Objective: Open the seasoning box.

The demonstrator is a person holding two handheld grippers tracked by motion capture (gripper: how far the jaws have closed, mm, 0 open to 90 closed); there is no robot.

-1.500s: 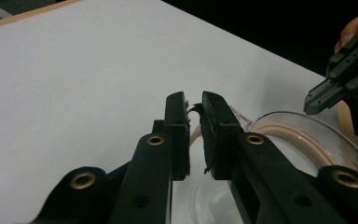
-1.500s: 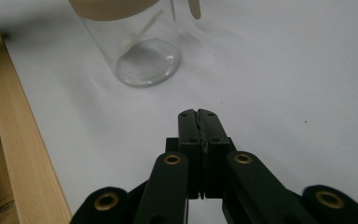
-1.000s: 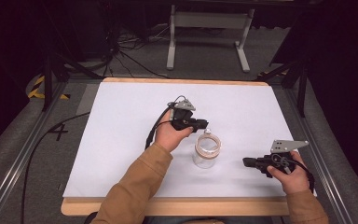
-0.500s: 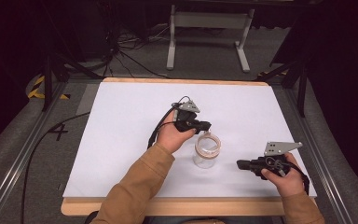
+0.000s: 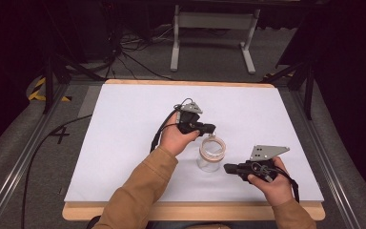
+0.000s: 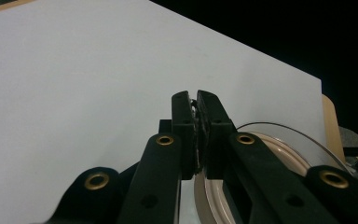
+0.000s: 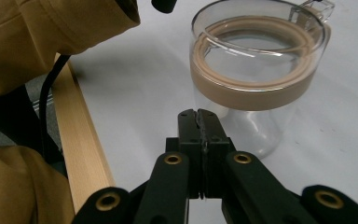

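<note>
left tongs pinching jar lid tab, right tongs closing in on the body

step in hand, as i read it: opening the glass jar point(image 5: 210, 153). it stands upright on the white table point(image 5: 124, 124), centre-right, nearer the near edge than the far one. clear lid with tan seal ring point(image 7: 256, 86) is on and looks seated.

left gripper point(image 5: 208, 129): jaws have just been closing and now stand together. the gripper sits just left of and beyond the jar, tips reaching over the far-left rim. in the left gripper view the lid curves just right of the closed jaws. whether the clear lid tab point(image 7: 318, 5) is actually pinched between them i can't tell; nothing visible in the seam.

right gripper point(image 5: 228, 168): jaws shut and empty. it lies to the right of the jar on its near side, close but apart, tips pointing left at the lower glass wall. in the right gripper view the jar body fills the space just ahead of the tips.

next move, my guess: right jaws must open wide enough to span the body, then clamp low on the glass to brace it while the left lifts or peels the lid. closed as they are, they can only nudge the jar.

risk: smooth glass, light jar, may slide or tip if the lid is pulled unbraced.
</note>
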